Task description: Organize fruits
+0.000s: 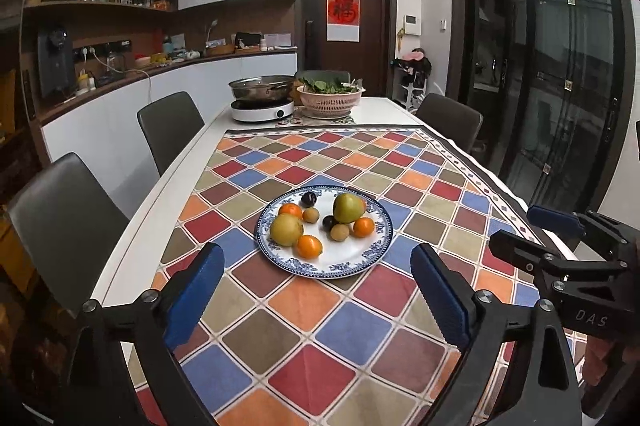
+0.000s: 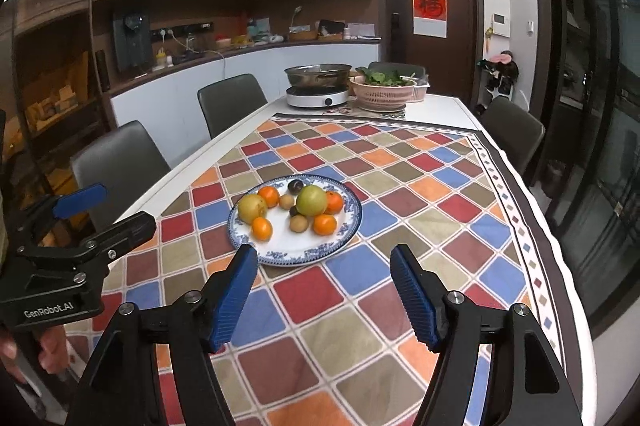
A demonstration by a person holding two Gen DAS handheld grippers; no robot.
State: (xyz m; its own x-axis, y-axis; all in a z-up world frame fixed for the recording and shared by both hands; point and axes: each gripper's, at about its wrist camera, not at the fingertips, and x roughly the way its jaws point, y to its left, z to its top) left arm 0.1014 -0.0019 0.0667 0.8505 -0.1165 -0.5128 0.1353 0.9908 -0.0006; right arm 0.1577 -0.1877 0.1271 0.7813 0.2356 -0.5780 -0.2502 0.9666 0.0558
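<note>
The plate [image 1: 374, 258] of fruit [image 1: 348, 207] sat mid-frame on the checked cloth [image 1: 320, 326], well inside the worktop [image 1: 132, 246] edges. Both the left gripper [image 1: 316, 290] and the right gripper [image 2: 324, 290] hovered short of it, fingers apart and empty, with bare cloth in the lower frame.

A checkered tablecloth [image 1: 320, 326] in red, blue, orange and olive squares covers the near part of a white table [image 1: 384, 111]; at the far end a steel pot [image 1: 262, 85] sits on a white induction cooker [image 1: 262, 109], and just beside it stands a pink colander [image 1: 330, 99] of leafy greens [image 1: 326, 83]; grey chairs [image 1: 170, 125] line the table's sides; behind, a dark door [image 1: 344, 21] bears a red-and-white hanging scroll [image 1: 343, 10]; a counter [image 1: 160, 67] and wooden shelves [image 1: 100, 3] hold small clutter too small to tell.
</note>
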